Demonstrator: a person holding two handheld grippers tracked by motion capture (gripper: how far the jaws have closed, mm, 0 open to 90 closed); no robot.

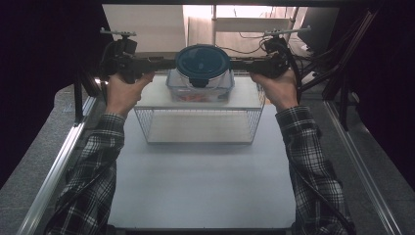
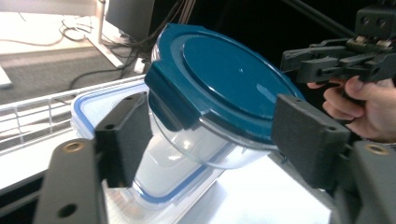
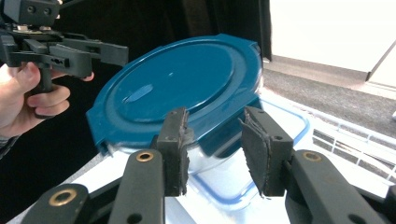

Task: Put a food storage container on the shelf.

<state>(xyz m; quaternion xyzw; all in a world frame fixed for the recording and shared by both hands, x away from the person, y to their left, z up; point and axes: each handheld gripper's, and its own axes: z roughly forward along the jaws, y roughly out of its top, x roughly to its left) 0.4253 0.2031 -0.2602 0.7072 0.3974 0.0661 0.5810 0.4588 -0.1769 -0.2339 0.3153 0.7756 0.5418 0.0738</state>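
A white table point(image 1: 205, 191) fills the lower part of the high view, and at its far end stands a white wire rack point(image 1: 200, 122) with a flat top shelf. On that shelf sits a clear rectangular food box with a blue-edged lid point(image 1: 177, 84), and stacked on top of it is a round clear container with a dark teal lid point(image 1: 202, 62). What lies inside the lower box is an orange blur through the wall, too unclear to name.

The person's two forearms in checked sleeves point(image 1: 95, 166) reach forward on either side of the rack, each hand level with the round container.

The left gripper point(image 2: 219, 140) comes at the container from the left. In the left gripper view its two black jaws stand wide apart, one on each side of the container's body just under the lid rim; the pads point(image 2: 123, 135) look close to the clear wall, yet a gap shows, so nothing is clamped.

The right gripper point(image 3: 217, 149) comes from the opposite side. In the right gripper view its jaws are apart with a moderate gap, pads point(image 3: 175, 149) just in front of the lid's locking flap and clear wall, pressing on nothing. Each gripper view also shows the other hand and gripper beyond the teal lid.
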